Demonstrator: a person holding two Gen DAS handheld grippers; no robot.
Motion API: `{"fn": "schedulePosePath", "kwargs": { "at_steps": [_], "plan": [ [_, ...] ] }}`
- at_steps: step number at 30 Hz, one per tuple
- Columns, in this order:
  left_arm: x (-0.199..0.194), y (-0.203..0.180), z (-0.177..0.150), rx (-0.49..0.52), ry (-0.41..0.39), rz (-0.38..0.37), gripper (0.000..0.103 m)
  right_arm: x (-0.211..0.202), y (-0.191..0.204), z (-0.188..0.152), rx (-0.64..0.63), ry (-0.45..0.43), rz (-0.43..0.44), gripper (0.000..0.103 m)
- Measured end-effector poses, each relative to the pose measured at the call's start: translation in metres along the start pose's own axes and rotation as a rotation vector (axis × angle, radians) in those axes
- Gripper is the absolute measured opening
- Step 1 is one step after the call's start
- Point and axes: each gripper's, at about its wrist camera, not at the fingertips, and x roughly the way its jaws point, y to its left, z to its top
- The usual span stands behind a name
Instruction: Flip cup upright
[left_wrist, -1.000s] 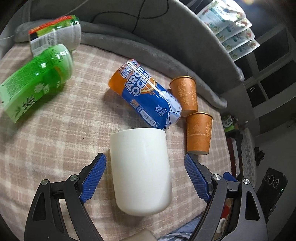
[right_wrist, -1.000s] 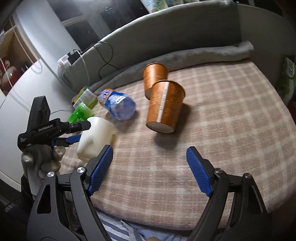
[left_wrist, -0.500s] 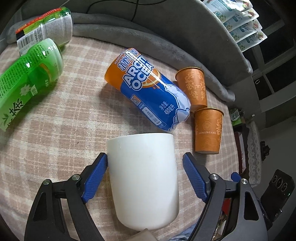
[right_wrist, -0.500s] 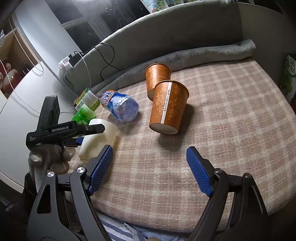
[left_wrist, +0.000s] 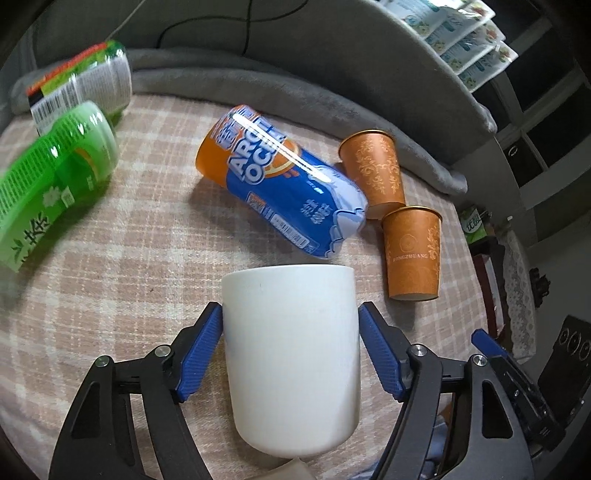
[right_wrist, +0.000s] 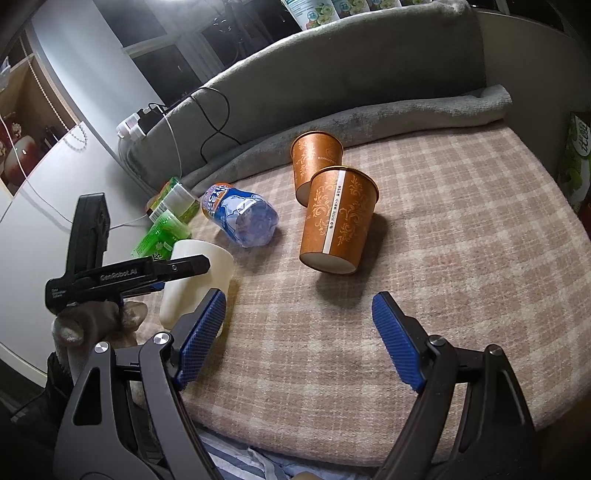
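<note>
A plain white cup (left_wrist: 291, 354) lies on its side on the checked cloth, its closed base toward me in the left wrist view. My left gripper (left_wrist: 290, 350) straddles it, blue pads (left_wrist: 201, 350) close against both sides; the left pad touches, the right pad is about at the wall. It also shows in the right wrist view (right_wrist: 195, 273), with the left gripper (right_wrist: 129, 277) around it. My right gripper (right_wrist: 299, 339) is open and empty above the cloth near the front edge.
A blue and orange bottle (left_wrist: 284, 192) lies just beyond the white cup. Two orange paper cups (left_wrist: 412, 254) (left_wrist: 373, 170) stand mouth up to the right. Two green bottles (left_wrist: 51, 184) (left_wrist: 81, 88) lie at the left. A grey padded rim (left_wrist: 332, 107) runs along the back.
My left gripper has moved forward around the white cup and its jaws have narrowed onto the cup's sides. My right gripper has barely moved.
</note>
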Motion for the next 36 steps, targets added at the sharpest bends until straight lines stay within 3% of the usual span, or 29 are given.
{"fn": "schedulePosePath", "kwargs": {
  "at_steps": [21,36],
  "plan": [
    [-0.02,-0.042,-0.015,0.161,-0.156,0.047,0.074,0.002,-0.001,-0.001,0.005,0.004,-0.004,0.084],
    [-0.018,-0.053,-0.028,0.295,-0.296,0.164,0.074,0.004,-0.003,-0.001,0.006,0.001,-0.004,0.084]
  ]
}}
